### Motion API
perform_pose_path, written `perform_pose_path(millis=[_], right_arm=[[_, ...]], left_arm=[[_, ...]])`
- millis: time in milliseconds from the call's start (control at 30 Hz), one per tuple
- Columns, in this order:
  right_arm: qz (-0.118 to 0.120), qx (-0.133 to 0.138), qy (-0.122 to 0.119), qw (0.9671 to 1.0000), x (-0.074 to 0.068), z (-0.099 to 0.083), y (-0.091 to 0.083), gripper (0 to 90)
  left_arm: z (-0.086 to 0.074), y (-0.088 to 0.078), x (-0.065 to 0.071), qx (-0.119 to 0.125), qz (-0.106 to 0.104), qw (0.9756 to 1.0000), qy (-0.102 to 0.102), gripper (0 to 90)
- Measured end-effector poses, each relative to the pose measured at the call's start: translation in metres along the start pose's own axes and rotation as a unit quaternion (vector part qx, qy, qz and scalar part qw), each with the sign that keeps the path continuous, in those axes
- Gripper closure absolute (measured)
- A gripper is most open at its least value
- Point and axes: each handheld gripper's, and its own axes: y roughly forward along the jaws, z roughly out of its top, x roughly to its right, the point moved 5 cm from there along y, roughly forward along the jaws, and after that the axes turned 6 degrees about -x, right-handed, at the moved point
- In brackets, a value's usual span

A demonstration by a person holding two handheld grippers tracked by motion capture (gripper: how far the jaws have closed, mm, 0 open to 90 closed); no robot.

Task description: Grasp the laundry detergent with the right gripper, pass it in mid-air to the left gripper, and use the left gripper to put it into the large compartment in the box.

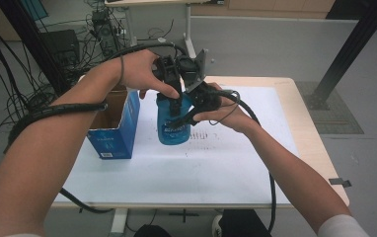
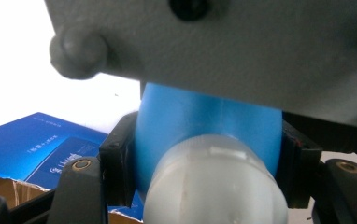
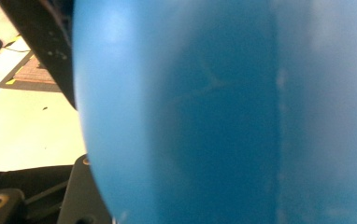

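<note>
High view: translucent blue plastic bottle with white lettering (image 1: 173, 126), upright above the white-topped table (image 1: 236, 168), just right of an open blue cardboard box (image 1: 115, 133). Left gripper (image 1: 175, 96) comes from above, jaws clamped on the bottle's upper part. Right gripper (image 1: 189, 116) meets the bottle from the right, jaws closed against its side. Left gripper view: black pads (image 2: 116, 170) press both flanks of the blue neck below a frosted cap (image 2: 214, 186).
</note>
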Motion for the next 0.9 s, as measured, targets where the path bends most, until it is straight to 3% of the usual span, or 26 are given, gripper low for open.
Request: perform_pose_path(millis=[900], right_arm=[[0.007,-0.003,0.01,0.9999,-0.0013,-0.001,0.0009,42.3]], left_arm=[[-0.0012,0.0011,-0.0001,0.004,-0.002,1.0,-0.003,36.8]])
